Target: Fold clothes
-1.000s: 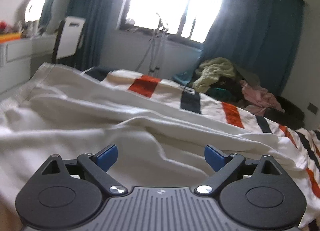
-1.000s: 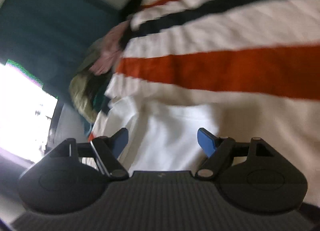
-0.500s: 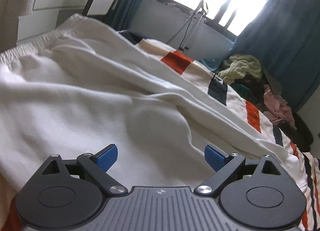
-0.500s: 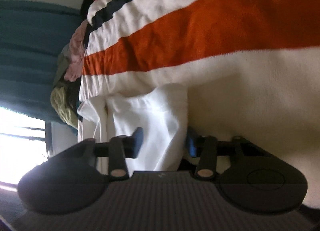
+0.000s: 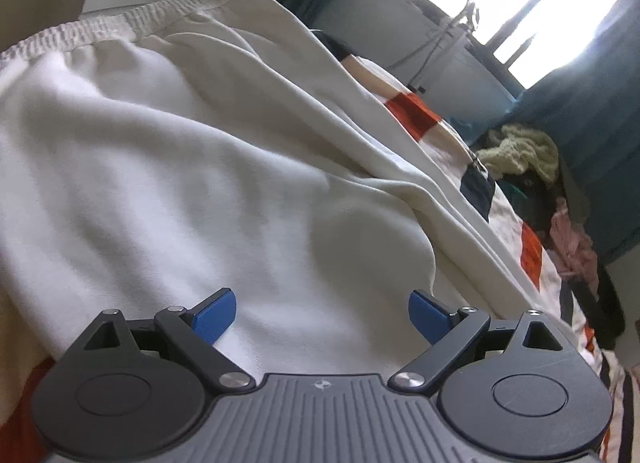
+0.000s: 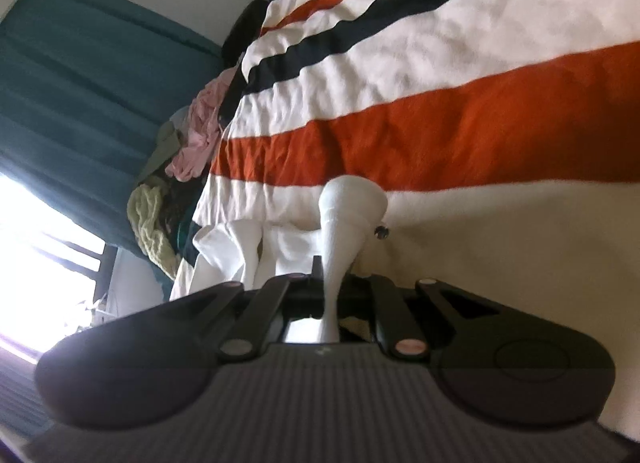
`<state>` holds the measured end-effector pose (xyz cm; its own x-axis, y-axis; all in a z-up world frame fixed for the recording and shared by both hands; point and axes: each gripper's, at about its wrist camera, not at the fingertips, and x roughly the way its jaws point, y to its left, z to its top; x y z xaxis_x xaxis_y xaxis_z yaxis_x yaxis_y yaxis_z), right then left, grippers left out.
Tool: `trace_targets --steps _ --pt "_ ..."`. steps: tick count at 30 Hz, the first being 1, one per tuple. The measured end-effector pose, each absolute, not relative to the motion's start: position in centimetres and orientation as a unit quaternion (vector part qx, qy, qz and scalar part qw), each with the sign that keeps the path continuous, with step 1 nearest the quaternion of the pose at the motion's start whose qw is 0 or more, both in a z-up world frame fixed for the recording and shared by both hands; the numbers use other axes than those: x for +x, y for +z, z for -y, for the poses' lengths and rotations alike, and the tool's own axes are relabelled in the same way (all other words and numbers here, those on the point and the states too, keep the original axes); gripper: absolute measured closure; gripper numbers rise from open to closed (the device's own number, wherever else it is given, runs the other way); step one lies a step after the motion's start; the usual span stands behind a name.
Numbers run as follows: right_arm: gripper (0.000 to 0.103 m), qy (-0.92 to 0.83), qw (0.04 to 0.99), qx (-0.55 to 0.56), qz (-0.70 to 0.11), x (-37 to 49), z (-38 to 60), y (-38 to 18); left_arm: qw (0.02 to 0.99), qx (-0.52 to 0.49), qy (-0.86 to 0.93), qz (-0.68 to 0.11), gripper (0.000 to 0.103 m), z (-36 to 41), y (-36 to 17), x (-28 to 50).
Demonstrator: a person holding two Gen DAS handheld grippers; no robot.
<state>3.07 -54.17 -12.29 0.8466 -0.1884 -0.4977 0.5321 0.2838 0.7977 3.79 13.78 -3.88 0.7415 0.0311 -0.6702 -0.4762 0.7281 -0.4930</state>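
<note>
Two grippers work one white garment (image 5: 208, 167), which lies spread over the striped bedspread (image 6: 460, 135) and fills most of the left wrist view, its ribbed hem at the upper left. The left gripper (image 5: 322, 313) hovers low over the cloth with its blue pads wide apart, holding nothing. The right gripper (image 6: 330, 283) is closed tight on a bunched fold of the same garment at frame centre. The risk, I judge: a one-sided lift could drag the cloth askew, or the thin pinched fold could slip free; the left pads might also snatch bedspread along with fabric. No brand, label or writing is legible anywhere.
</note>
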Motion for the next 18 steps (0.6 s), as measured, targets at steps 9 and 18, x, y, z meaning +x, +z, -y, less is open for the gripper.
trace_targets --steps 9,18 --pt "0.098 -0.233 0.778 0.561 -0.159 2.5 54.2 -12.6 0.859 -0.336 0.201 -0.331 0.009 -17.5 -1.5 2.9" --pt "0.098 -0.252 0.750 0.585 -0.180 2.3 54.5 -13.8 0.853 -0.310 0.259 -0.332 0.008 -23.6 1.2 2.2"
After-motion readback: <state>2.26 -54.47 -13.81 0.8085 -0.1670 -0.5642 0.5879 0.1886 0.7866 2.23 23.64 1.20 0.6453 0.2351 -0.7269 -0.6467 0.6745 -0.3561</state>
